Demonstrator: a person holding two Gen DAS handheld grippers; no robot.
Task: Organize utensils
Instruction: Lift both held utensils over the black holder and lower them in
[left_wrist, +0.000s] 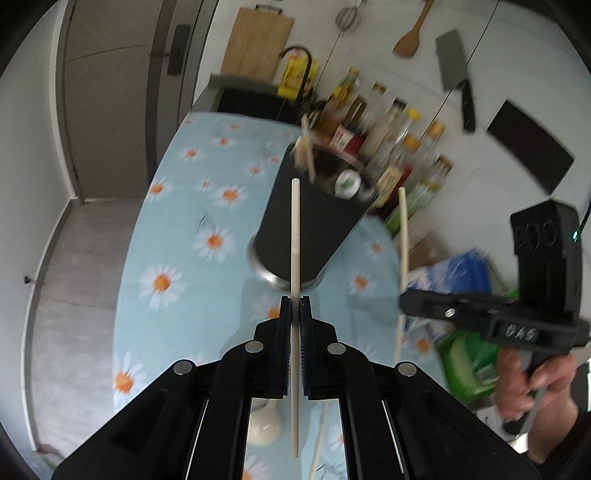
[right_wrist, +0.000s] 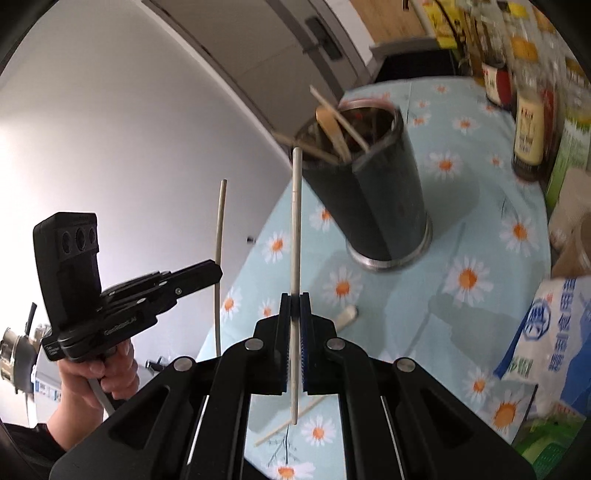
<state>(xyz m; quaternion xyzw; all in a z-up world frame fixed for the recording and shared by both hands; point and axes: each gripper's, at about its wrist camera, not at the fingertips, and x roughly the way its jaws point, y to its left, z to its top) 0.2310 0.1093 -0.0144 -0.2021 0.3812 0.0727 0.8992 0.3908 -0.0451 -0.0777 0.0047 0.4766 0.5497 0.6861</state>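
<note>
Both chopsticks (left_wrist: 295, 236) (right_wrist: 295, 229) point upright (towards holder (left_wrist: 314, 221)).

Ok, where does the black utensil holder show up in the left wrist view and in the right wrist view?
Left wrist view: the black utensil holder stands at centre, just beyond the left gripper, which is shut on a chopstick.
Right wrist view: the holder stands right of centre, above the right gripper.
Shared landmark: the daisy-print tablecloth under it.
</note>
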